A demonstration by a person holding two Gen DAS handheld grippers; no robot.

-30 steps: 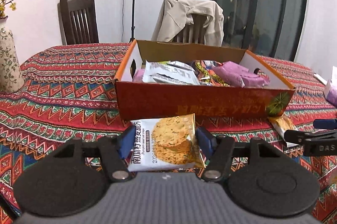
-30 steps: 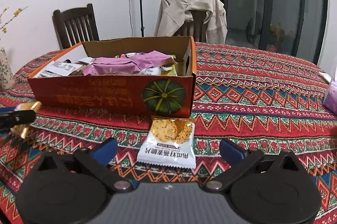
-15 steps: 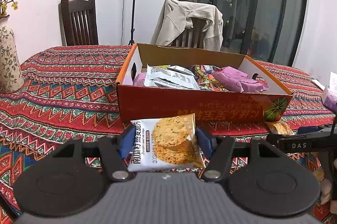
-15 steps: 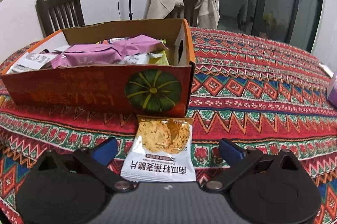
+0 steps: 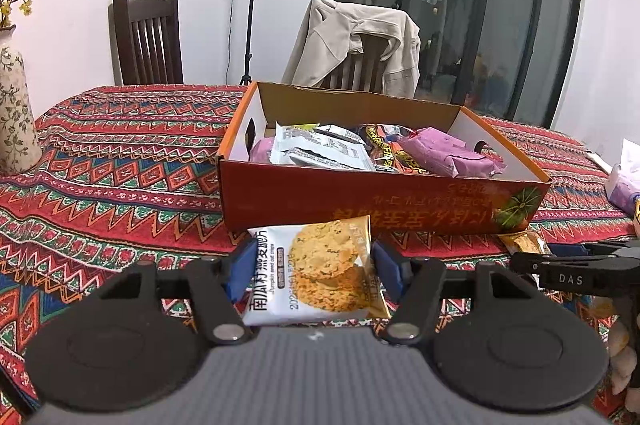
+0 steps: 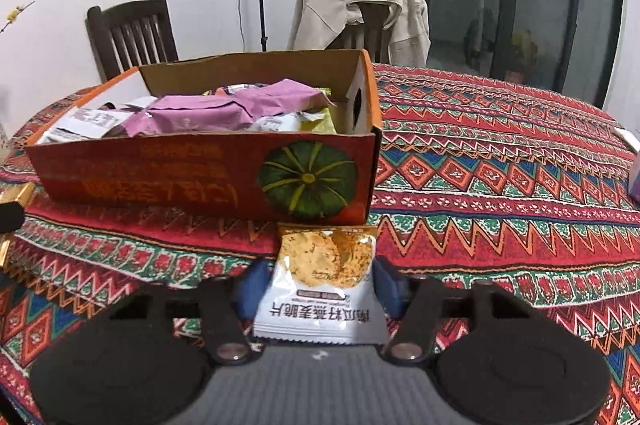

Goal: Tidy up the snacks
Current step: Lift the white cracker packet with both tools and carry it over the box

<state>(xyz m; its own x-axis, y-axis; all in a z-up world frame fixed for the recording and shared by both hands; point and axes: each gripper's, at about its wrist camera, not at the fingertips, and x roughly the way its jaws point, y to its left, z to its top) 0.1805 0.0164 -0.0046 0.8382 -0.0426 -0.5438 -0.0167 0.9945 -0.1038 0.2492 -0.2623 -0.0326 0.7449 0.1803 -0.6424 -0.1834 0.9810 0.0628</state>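
Gripping one oat-crisp packet (image 5: 316, 271) (image 6: 320, 289) each, left tongs (image 5: 314, 271) and right tongs (image 6: 318, 287) face the snack box (image 5: 360, 201).

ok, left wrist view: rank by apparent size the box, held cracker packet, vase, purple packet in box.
1. box
2. cracker packet, inflated by nearness to the camera
3. vase, cut off by the frame edge
4. purple packet

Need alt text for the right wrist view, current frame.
The right gripper is shut on a cookie packet lying on a patterned tablecloth. Just beyond it stands an open orange box full of snack packets, with two chairs behind the table.
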